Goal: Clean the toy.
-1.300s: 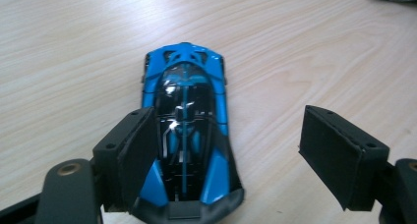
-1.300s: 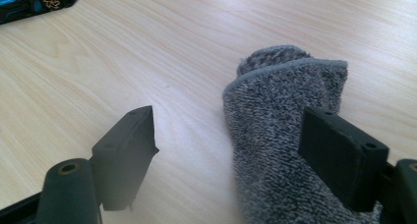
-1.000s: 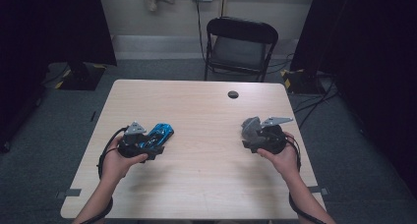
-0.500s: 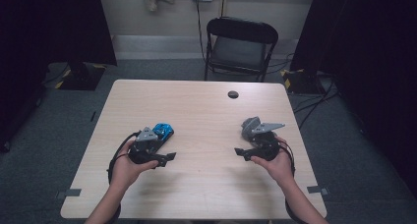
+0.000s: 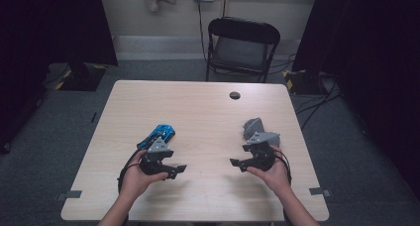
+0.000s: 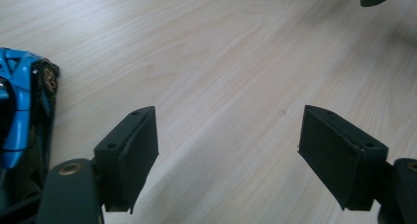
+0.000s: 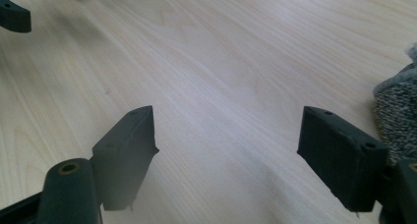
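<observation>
A blue toy car lies on the pale wooden table, left of centre. My left gripper is just in front of it, pointing right, open with nothing between the jaws. In the left gripper view the car sits beside the left jaw, apart from it. A grey speckled lump rests right of centre. My right gripper is in front of it, pointing left, and is open and empty. In the right gripper view the lump lies by the right jaw.
A small black round spot marks the far part of the table. A black folding chair stands behind the table. Bare wood lies between the two grippers, which face each other about a hand's width apart.
Both hands have drawn back toward the near edge, away from the car and the grey lump, and turned inward so the grippers face each other. The car and lump stay put.
</observation>
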The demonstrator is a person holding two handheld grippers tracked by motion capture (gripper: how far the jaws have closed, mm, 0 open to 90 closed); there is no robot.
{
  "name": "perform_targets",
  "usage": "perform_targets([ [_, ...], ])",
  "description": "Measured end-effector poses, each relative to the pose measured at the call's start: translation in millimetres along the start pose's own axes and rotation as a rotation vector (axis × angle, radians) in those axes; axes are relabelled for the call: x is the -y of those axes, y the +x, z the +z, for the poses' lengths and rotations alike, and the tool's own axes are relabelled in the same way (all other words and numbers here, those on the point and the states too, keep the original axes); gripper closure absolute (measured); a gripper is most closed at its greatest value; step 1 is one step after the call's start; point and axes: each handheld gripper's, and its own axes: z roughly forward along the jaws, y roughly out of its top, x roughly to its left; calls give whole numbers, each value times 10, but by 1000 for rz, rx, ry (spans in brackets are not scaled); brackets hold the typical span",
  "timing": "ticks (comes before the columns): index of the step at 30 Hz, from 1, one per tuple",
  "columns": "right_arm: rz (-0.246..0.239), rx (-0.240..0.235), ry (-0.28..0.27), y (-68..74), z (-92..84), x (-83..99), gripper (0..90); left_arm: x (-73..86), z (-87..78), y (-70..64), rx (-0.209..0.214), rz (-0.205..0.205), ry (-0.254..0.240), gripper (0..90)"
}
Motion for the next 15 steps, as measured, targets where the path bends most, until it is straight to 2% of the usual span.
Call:
perform_targets([
  [5,-25,2,20,65,46,39,218,59,55,-42,10,8,9,225],
  [6,-31,-12,25,104,81,72,218,85,85,-66,18,15,21,223],
  [9,-42,-16,34,147,124,118,216,115,120,-95,26,20,29,219],
  [11,-43,-16,39,159,137,132,213,131,140,-113,26,28,29,213],
  [15,-58,-29,51,215,189,178,207,152,188,-173,49,59,30,211],
])
